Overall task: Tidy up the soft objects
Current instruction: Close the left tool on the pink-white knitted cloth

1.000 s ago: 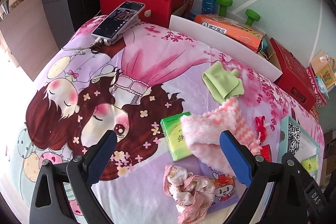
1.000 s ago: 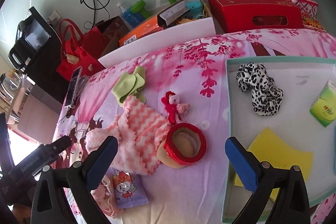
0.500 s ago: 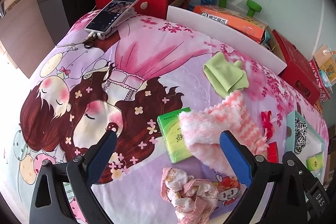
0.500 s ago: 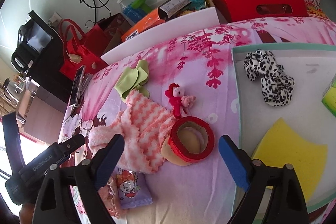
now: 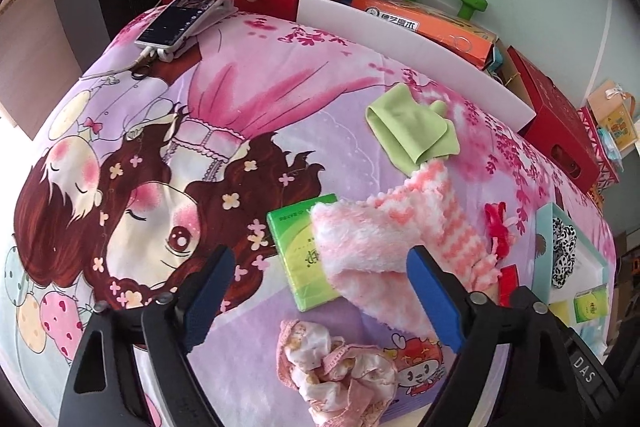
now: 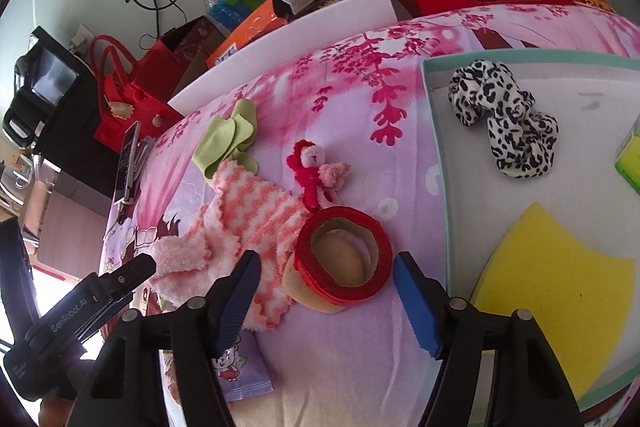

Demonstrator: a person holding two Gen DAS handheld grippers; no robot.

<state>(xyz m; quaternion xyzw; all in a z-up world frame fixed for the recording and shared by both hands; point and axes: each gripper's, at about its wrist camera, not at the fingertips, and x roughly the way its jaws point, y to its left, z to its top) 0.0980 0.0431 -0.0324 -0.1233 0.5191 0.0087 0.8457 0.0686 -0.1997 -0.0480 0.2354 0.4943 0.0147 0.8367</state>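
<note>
Closer now come the right tongs (image 6: 326,301), down over the red roll of tape (image 6: 343,253), and their blue pads have drawn in from the wide spread of a second ago to a middling gap that brackets the roll. Neither pad touches it as far as the view shows; nothing is held. The left tongs (image 5: 316,293) have eased forward and lower over the bed, still spread wide and carrying nothing, with the green tissue pack (image 5: 302,253) and the near end of the fluffy pink-and-white striped cloth (image 5: 384,243) lying between the pads. The right pad overlaps the cloth's edge in the view; contact, I cannot tell.

That striped cloth drapes partly over the tissue pack and runs up to touch the folded light-green cloth (image 5: 412,135). The tape roll sits against the striped cloth's other end, with the small red-and-pink plush toy (image 6: 316,171) just behind it. A crumpled pink floral fabric (image 5: 332,367) lies at the bed's near edge. Off to the right, the shallow mint-rimmed tray (image 6: 434,131) holds a black-and-white spotted scrunchie (image 6: 504,119) and a yellow sponge (image 6: 556,279).
</note>
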